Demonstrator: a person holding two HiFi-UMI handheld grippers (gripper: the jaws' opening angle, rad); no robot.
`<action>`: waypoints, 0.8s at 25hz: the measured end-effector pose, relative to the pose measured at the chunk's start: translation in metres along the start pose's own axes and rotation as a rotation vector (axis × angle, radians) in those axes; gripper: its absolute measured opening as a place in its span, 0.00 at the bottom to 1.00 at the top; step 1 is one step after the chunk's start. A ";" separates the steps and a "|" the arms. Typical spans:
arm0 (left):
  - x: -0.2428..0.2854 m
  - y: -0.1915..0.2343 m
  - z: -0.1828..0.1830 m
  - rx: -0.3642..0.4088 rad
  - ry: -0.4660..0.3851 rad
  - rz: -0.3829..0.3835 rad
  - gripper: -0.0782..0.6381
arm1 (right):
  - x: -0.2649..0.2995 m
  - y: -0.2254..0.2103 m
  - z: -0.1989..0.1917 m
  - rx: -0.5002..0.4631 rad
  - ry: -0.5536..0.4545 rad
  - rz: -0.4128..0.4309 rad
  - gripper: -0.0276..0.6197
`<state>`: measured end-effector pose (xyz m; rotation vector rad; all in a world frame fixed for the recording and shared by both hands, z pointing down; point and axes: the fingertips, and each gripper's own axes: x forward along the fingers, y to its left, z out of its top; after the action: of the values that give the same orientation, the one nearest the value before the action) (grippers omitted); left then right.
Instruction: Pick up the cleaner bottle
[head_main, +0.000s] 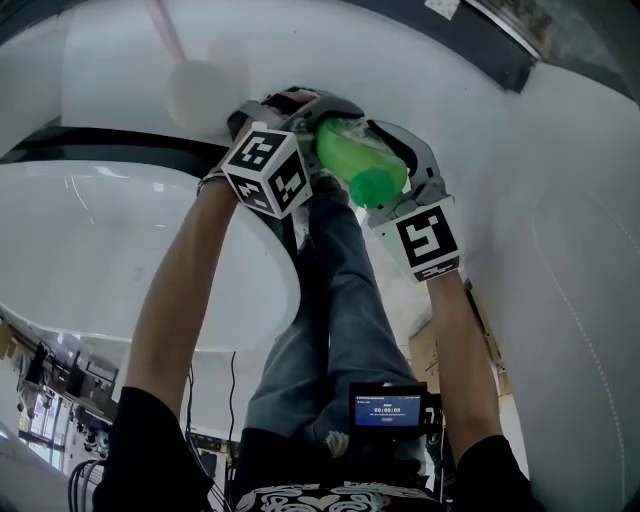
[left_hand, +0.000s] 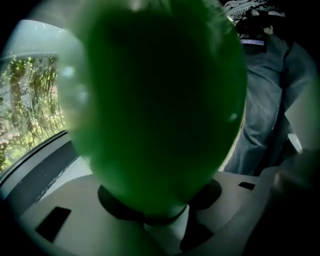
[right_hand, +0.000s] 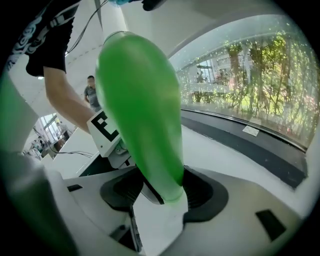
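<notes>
The cleaner bottle (head_main: 357, 160) is bright green and hangs in the air between my two grippers, in front of the person's legs. My left gripper (head_main: 292, 108) comes in from the left, its marker cube beside the bottle. In the left gripper view the bottle (left_hand: 155, 100) fills nearly the whole picture and sits deep between the jaws, which grip it. My right gripper (head_main: 402, 150) reaches in from the right. In the right gripper view the bottle (right_hand: 142, 105) rises from the jaw base, with a gap on either side to the wide-set jaws.
The person's legs in blue jeans (head_main: 340, 300) are right below the bottle. A small screen device (head_main: 388, 408) hangs at the waist. A white rounded surface (head_main: 120, 250) lies to the left. A curved window with greenery (right_hand: 250, 75) and a distant standing person (right_hand: 91, 92) are behind.
</notes>
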<state>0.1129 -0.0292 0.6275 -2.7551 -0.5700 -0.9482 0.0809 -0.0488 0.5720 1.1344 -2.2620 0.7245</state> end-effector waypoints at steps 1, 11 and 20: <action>0.001 -0.002 0.000 -0.005 0.005 -0.007 0.42 | 0.000 0.001 0.001 -0.020 0.003 0.006 0.41; -0.007 -0.030 0.048 -0.252 -0.201 -0.176 0.41 | -0.020 0.024 0.051 -0.215 -0.018 0.124 0.43; -0.032 -0.026 0.091 -0.387 -0.385 -0.243 0.41 | -0.038 0.027 0.096 -0.041 -0.170 0.163 0.43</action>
<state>0.1296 0.0106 0.5376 -3.3091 -0.8798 -0.6194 0.0591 -0.0767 0.4710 1.0361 -2.5234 0.6623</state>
